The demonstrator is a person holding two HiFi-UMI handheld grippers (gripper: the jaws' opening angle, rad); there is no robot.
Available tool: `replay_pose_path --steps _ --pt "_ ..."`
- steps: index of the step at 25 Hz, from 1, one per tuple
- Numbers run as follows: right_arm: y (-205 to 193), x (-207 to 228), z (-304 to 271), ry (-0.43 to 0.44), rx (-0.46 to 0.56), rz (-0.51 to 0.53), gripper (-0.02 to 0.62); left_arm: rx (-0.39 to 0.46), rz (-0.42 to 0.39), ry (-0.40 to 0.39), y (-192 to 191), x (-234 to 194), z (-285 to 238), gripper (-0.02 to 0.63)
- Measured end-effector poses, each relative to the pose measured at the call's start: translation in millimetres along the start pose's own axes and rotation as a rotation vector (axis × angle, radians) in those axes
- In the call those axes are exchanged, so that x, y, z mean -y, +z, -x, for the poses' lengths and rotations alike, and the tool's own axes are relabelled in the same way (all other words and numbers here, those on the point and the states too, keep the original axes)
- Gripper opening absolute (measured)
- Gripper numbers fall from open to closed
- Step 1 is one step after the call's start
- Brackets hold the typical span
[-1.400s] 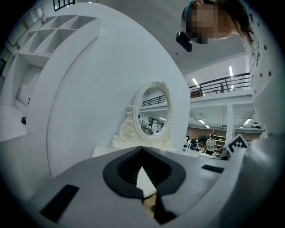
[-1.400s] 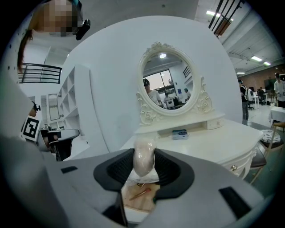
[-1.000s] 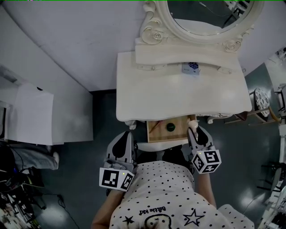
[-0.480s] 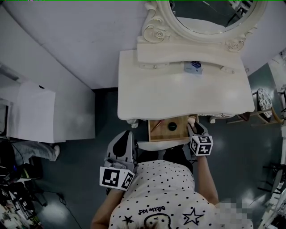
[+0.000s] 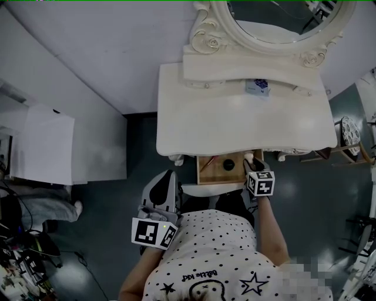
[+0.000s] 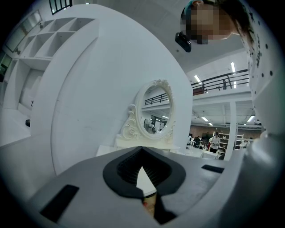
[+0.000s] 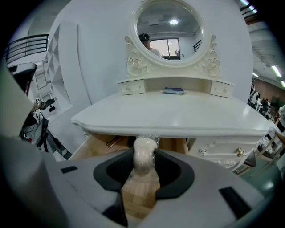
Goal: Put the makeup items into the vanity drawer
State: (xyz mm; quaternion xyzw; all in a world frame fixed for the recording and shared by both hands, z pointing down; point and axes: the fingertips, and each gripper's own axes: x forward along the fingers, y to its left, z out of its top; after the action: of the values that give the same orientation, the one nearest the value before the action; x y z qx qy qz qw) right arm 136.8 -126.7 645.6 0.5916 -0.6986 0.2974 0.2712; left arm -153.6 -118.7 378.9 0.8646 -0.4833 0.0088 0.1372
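Right claw clamped on pale rounded makeup item; item over right end of open vanity drawer, just below worktop edge; black round pot inside drawer; left claw closed, empty, beside person's torso.

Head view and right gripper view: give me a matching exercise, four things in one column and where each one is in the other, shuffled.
1. round black item
2. small blue item
3. pale rounded item
4. left hand-held gripper

A. between the jaws of the right hand-held gripper
B. on the shelf under the mirror
C. in the open drawer
D. low beside the person, short of the vanity

Pairs: 1-C, 2-B, 3-A, 4-D
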Motion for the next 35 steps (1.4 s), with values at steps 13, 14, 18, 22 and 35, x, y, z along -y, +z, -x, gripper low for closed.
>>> replay_pose_path --steps 13,14,18,22,35 --pt "-17.0 0.2 -21.5 -0.012 -0.107 0.041 0.152 -0.003 0.005 0.003 -1.1 -2.2 -0.7 -0.005" --pt "-17.6 -0.2 -22.7 -0.013 -0.116 0.048 0.152 -0.003 0.006 0.004 -1.0 -2.7 -1.1 -0.005" --pt "-22.1 -4.4 -26.4 -0.012 -0.156 0.101 0.152 0.000 0.010 0.010 -0.3 -5.1 -2.4 -0.005" --pt "-31.0 -10.8 -31.6 -0.007 -0.202 0.179 0.152 0.002 0.008 0.015 0.4 -5.4 -2.2 -0.005" --pt "-34.0 -5.8 -34.1 -0.032 -0.264 0.146 0.156 0.009 0.006 0.027 3.1 -8.3 -1.5 -0.005"
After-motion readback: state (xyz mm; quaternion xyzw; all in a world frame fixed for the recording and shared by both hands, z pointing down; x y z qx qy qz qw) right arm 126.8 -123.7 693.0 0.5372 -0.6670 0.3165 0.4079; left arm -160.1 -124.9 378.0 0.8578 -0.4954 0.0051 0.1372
